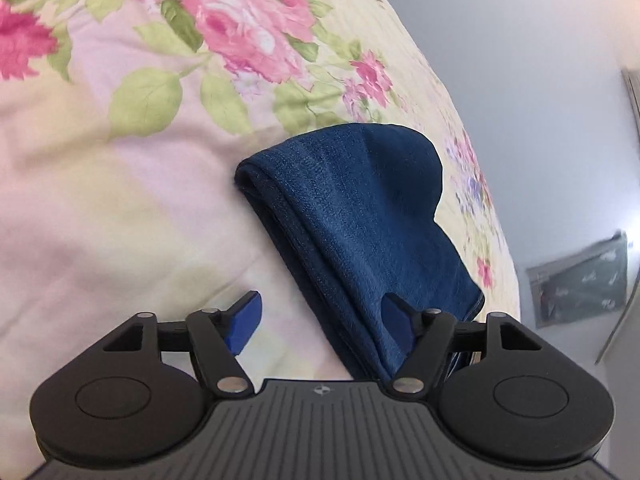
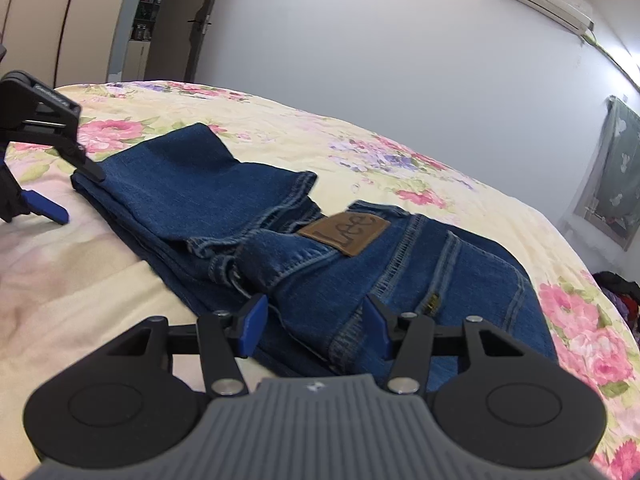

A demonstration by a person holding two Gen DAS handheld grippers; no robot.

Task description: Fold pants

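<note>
Jeans (image 2: pixel 256 216) x1, folded; grippers x2 (image 1: pixel 324 324) (image 2: pixel 316 326)

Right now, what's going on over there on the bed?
A person with a claw in each hand is folding a pair of blue jeans on a floral bedspread. The jeans already lie doubled over, legs brought up toward the waistband with its leather patch. The left claw sits open at the folded end, and the right claw sits open at the waistband end. Neither one is gripping the denim.

Both wrist views sit low, close over the bed (image 1: pixel 100 200) (floral cover), sharing the folded jeans (image 2: pixel 248 216).
</note>
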